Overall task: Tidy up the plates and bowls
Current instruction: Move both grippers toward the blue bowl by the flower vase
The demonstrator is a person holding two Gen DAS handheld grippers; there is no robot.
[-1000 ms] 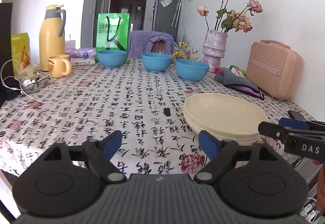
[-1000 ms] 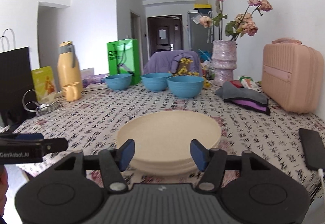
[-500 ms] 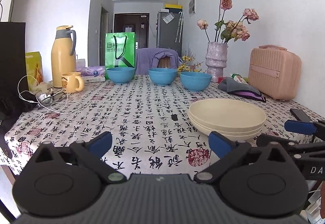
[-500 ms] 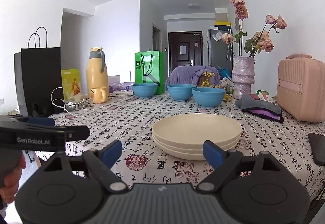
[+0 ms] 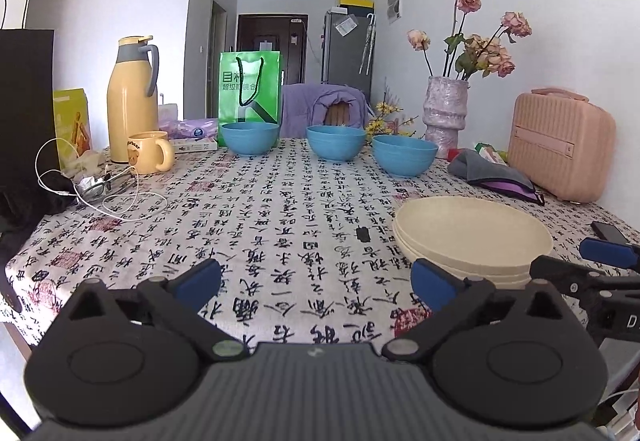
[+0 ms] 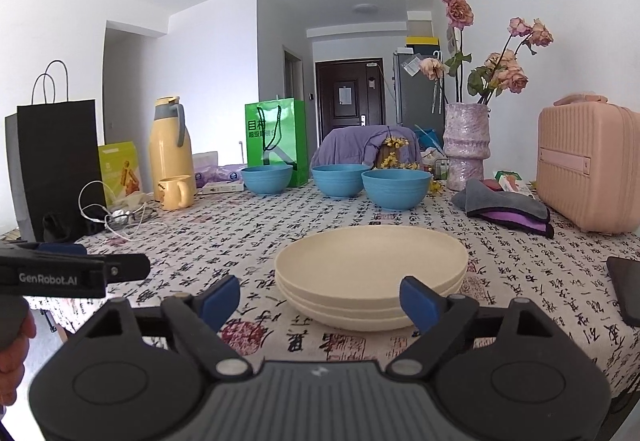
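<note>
Plates, cream, stacked three deep on the calligraphy-print bench, near its front edge and just ahead of the right claw. Right claw spread apart, having just been opening, nothing between its blue pads, stack not touched. Left claw spread wide too, also just opened, empty, hovering over bare cloth to the left of the stack. Three blue bowls lined up apart at the far side, in front of a green bag. Yellow mug beside a yellow thermos at far left.
</note>
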